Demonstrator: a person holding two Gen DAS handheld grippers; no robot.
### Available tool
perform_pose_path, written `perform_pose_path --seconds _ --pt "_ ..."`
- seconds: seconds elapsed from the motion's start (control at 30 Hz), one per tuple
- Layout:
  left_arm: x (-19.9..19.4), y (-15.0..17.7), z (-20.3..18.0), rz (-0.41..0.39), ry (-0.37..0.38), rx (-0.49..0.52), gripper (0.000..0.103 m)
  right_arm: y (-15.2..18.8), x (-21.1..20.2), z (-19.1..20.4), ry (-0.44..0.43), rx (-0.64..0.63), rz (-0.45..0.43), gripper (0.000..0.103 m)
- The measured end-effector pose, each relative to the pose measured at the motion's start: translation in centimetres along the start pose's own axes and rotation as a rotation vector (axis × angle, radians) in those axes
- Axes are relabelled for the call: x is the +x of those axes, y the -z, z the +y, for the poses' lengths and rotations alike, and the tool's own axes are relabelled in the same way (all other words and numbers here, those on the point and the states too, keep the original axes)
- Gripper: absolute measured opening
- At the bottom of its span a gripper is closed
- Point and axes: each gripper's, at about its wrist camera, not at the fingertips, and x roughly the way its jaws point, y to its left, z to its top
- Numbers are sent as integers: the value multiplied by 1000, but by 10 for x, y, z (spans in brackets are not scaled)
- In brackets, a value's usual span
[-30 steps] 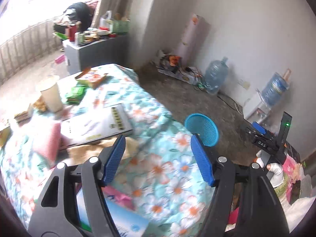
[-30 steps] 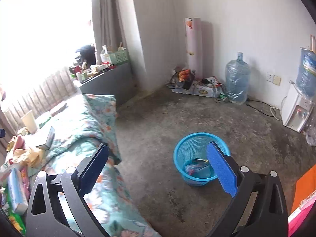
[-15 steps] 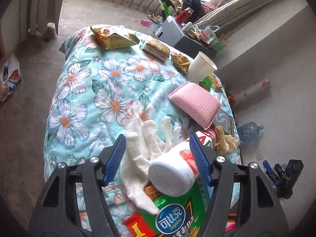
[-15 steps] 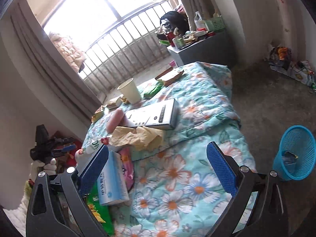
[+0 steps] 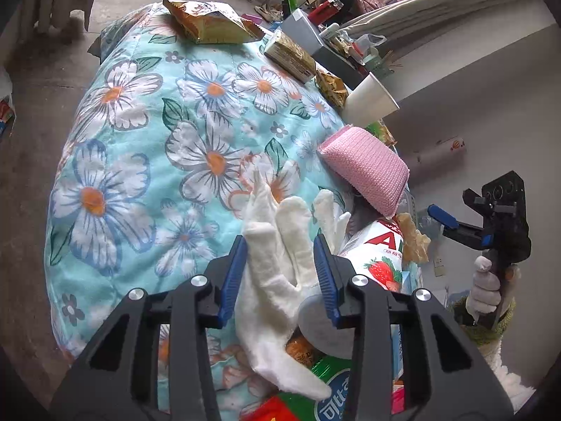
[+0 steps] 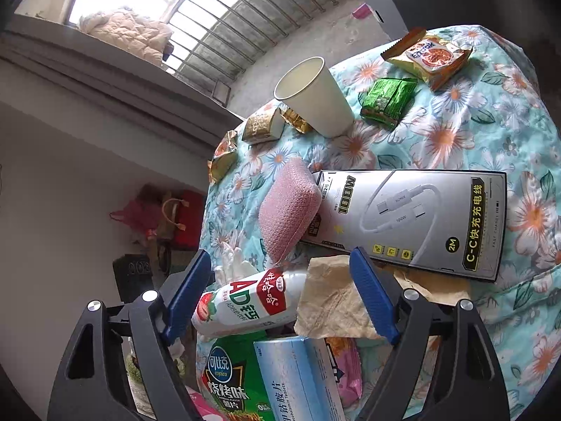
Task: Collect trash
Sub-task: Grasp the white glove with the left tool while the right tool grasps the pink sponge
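Observation:
A white knit glove (image 5: 277, 256) lies on the floral quilt (image 5: 147, 147). My left gripper (image 5: 278, 277) has closed in on the glove, its blue pads touching both sides. Beside it lies a white strawberry-label bottle (image 5: 371, 256), also seen in the right wrist view (image 6: 245, 301). My right gripper (image 6: 280, 298) is open over the bottle and a crumpled brown paper (image 6: 333, 301), holding nothing. It also shows at the right of the left wrist view (image 5: 491, 224).
On the quilt: a paper cup (image 6: 315, 94), a pink sponge (image 6: 287, 214), a grey cable box (image 6: 413, 221), snack wrappers (image 6: 427, 56), a green packet (image 6: 385, 101), a green chip bag (image 6: 231, 382) and a blue box (image 6: 298, 379). A cluttered grey cabinet (image 5: 315, 31) stands beyond.
My left gripper's jaws have narrowed from wide open onto the glove. My right gripper has moved in low over the bottle and brown paper; the blue basket has left its view.

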Motion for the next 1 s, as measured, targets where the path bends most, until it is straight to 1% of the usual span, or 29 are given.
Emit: perform_pose_path --seconds 0.07,0.13,0.2,0.27,0.33,0.37,0.43,0.47,0.5,0.53,0.6,0.73,0.8,0.87,1.0 --pt "0 1 5 5 -3 3 28 -9 17 -3 22 28 33 75" --pt "0 3 7 9 -5 6 24 -16 30 -5 20 56 61 72" --pt "0 3 9 8 -8 8 20 -20 39 -4 19 56 71 69" --pt "1 2 10 11 -3 7 20 -24 45 -3 24 59 79 67" --pt "1 3 11 11 1 5 20 -27 51 -4 24 65 90 60" --pt "2 3 11 12 2 6 20 -28 54 -4 22 69 97 59" --pt "4 3 11 15 -2 8 20 -30 59 -5 22 74 108 51" --pt "5 3 11 16 -5 11 19 -31 61 -5 21 79 110 49" --pt "6 3 11 16 -11 14 19 -31 63 -6 17 83 112 45" --pt "7 3 11 16 -17 16 19 -31 64 -7 10 88 114 40" --pt "9 3 11 15 -26 16 13 -31 65 -9 1 97 114 34" --pt "10 4 9 6 -38 30 8 -30 65 -9 -19 100 110 30" --pt "9 4 8 -2 -44 33 4 -30 62 -8 -29 96 98 29" --pt "7 4 7 -14 -47 38 3 -31 57 -7 -44 93 83 28" --pt "-3 5 -2 -70 -52 75 2 -30 44 -4 -77 84 52 27"
